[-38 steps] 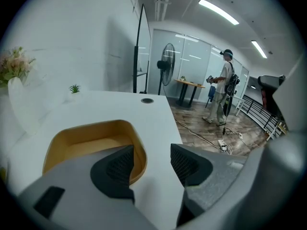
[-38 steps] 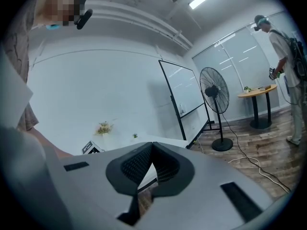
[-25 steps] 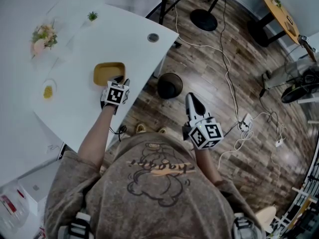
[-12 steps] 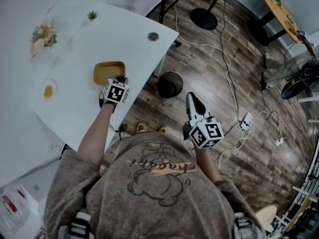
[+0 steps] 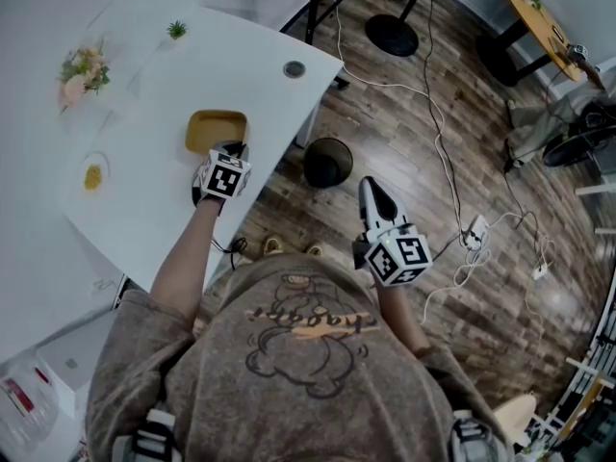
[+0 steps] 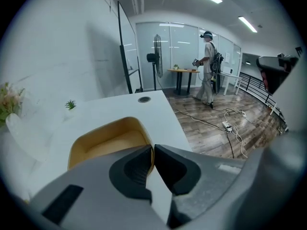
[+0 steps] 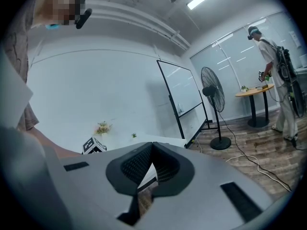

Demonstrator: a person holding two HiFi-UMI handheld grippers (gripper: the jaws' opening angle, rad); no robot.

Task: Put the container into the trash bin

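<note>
Container (image 5: 216, 130) on table (image 5: 144, 215), bin (image 5: 328, 163) seemingly on floor (image 5: 385, 152) beside.

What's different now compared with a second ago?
The left gripper is closing its jaws on the near wall of the yellow container, which has slid slightly away from the person across the white table. The right gripper, shut and empty, and the trash bin stayed put.

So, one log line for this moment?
left gripper: closing on rectangular yellow container rim | right gripper: shut, empty | round black bin: on floor
</note>
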